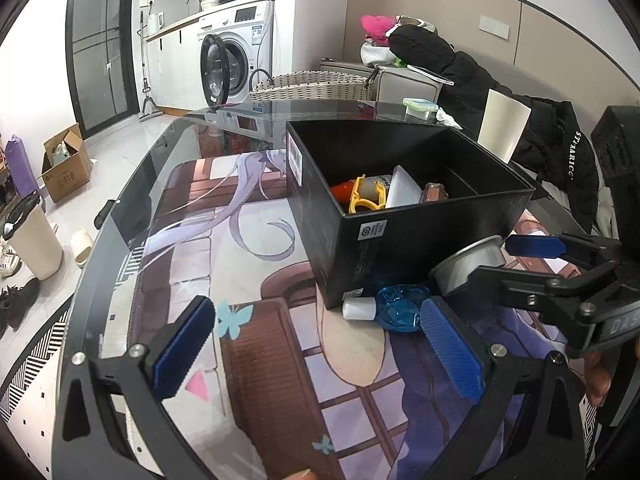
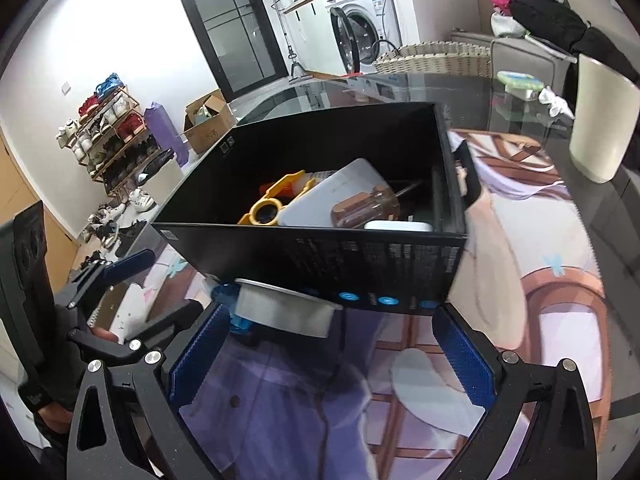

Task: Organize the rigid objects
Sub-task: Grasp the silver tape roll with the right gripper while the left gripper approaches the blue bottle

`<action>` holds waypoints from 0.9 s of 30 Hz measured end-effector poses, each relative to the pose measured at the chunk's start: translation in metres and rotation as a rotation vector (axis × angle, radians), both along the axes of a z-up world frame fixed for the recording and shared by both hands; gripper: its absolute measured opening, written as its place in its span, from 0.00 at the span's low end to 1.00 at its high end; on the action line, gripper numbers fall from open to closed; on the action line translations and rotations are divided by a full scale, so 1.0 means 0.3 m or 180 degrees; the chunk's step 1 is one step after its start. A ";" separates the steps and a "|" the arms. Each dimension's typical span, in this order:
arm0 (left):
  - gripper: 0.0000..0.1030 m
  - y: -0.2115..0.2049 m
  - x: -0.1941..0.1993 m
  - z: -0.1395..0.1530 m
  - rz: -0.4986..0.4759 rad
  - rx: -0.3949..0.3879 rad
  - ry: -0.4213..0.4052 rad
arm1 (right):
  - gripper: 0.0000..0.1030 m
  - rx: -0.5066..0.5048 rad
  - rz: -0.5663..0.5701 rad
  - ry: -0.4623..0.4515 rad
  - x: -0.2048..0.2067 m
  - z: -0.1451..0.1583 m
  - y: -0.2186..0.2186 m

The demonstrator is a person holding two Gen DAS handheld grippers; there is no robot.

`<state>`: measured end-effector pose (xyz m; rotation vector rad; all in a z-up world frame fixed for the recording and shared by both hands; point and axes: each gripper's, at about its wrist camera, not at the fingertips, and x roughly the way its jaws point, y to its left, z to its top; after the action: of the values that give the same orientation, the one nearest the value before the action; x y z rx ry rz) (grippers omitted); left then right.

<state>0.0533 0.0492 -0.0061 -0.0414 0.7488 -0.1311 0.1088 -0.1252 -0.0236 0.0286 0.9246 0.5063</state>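
Lying between the right claw's [image 2: 332, 356] spread pads: metal bowl [image 2: 286, 308].

One black box [image 1: 400, 216] sits mid-frame, holding one yellow tape dispenser [image 1: 366, 198], one white flat piece [image 1: 402, 192] and one brown-handled screwdriver [image 2: 366, 208]. Lower right of the box: one metal cup [image 1: 470, 264], one blue bottle [image 1: 394, 308].

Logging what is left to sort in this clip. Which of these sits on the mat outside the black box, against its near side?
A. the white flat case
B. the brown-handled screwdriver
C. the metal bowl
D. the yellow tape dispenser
C: the metal bowl sits on the mat against the black box, beside the blue bottle, between the open fingers of the right tool; the other three are inside the box.
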 end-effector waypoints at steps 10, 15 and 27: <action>1.00 0.000 0.005 0.000 0.0000 0.0002 0.0040 | 1.00 -0.0131 -0.0190 0.0038 0.013 -0.030 -0.065; 1.00 0.003 0.009 -0.004 -0.0002 -0.0015 0.0059 | 1.00 -0.0257 -0.0199 -0.0014 0.010 -0.034 -0.125; 1.00 0.007 0.021 -0.011 0.0022 -0.0031 0.0119 | 1.00 -0.0168 0.0049 -0.0078 -0.034 -0.029 -0.135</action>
<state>0.0596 0.0514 -0.0095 -0.0557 0.7853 -0.1278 0.0987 -0.1656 -0.0324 -0.0326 0.9144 0.4954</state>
